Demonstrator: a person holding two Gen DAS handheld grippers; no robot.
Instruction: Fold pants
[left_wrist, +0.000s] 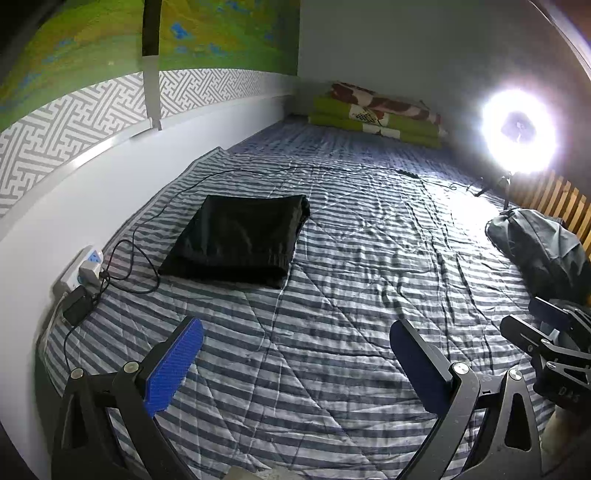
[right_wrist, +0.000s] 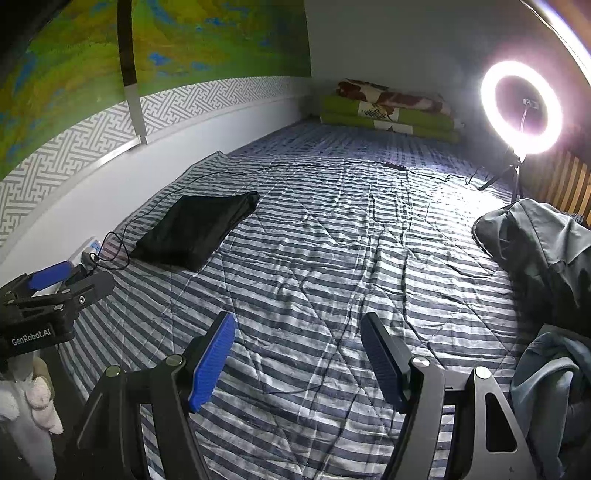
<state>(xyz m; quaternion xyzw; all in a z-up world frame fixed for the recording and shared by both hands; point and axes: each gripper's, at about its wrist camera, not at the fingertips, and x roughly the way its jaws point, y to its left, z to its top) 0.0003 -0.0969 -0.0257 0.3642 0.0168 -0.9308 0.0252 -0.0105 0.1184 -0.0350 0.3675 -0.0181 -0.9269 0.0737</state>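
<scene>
Reading "GenRobot.AI" in white lettering on my left black claw (right_wrist: 70, 275); both it and my right claw (right_wrist: 297, 354) spread, empty; folded black pants (left_wrist: 236, 240) on striped quilt (left_wrist: 369, 258).

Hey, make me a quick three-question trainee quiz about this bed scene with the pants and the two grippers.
1. True or false: the black pants already lie folded flat on the striped quilt.
2. What stands lit at the far right of the bed?
A. ring light
B. television
C. candle
3. Is anything between the fingers of the left gripper or the right gripper?

Key: 1 true; 2 A; 3 no, both are open and empty.
</scene>
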